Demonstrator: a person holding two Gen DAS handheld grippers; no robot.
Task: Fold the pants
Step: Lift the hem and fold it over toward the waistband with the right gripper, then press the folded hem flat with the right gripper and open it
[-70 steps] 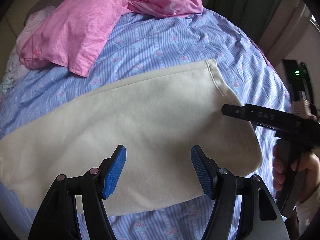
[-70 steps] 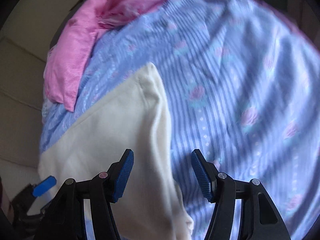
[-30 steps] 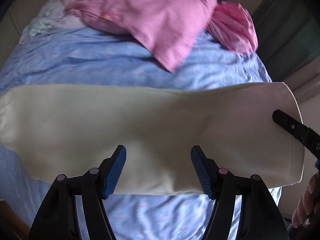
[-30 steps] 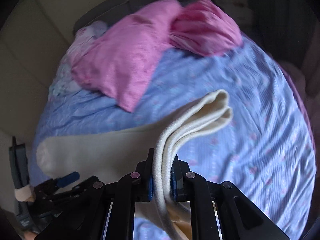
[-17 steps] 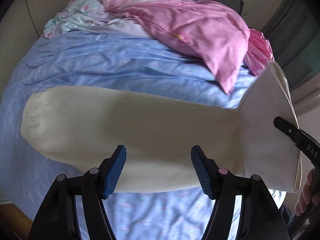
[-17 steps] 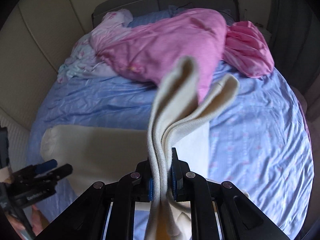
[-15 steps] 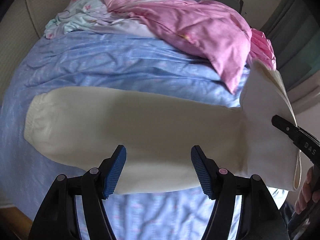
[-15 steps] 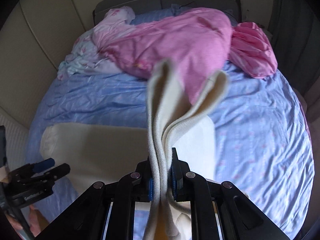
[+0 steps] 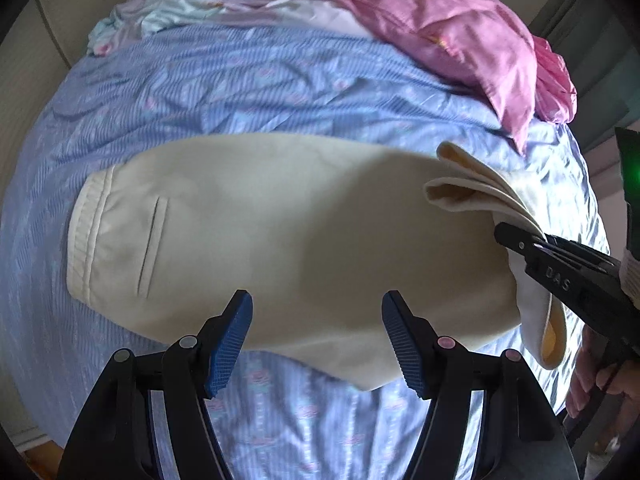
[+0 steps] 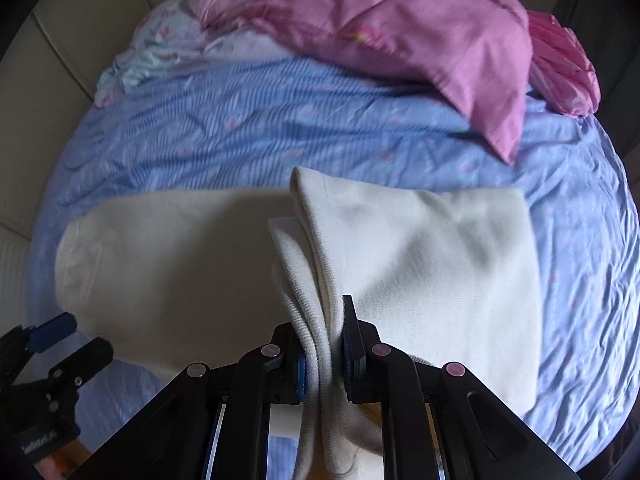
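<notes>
Cream pants (image 9: 300,240) lie across the blue floral bed sheet (image 9: 280,80), with the waistband (image 9: 86,236) and a pocket slit at the left. My left gripper (image 9: 316,320) hovers open over their near edge with nothing between its blue pads. At the right of the same view, my right gripper (image 9: 506,236) is shut on the leg cuffs (image 9: 460,188). In the right wrist view the right gripper (image 10: 324,344) pinches the ribbed cuffs (image 10: 304,264), and the leg portion (image 10: 440,260) is doubled back over the pants. The left gripper (image 10: 76,340) shows at the lower left.
A pink pillow (image 10: 400,28) and a crumpled pink cloth (image 10: 560,64) lie at the head of the bed. Pale floral bedding (image 10: 152,56) is bunched at the back left. A beige padded wall (image 10: 60,60) runs along the left. A hand (image 9: 600,380) grips the right tool.
Both grippers have swept left along the pants toward the waistband. The right gripper has carried the cuffs over and down, and the leg portion now lies doubled over the pants.
</notes>
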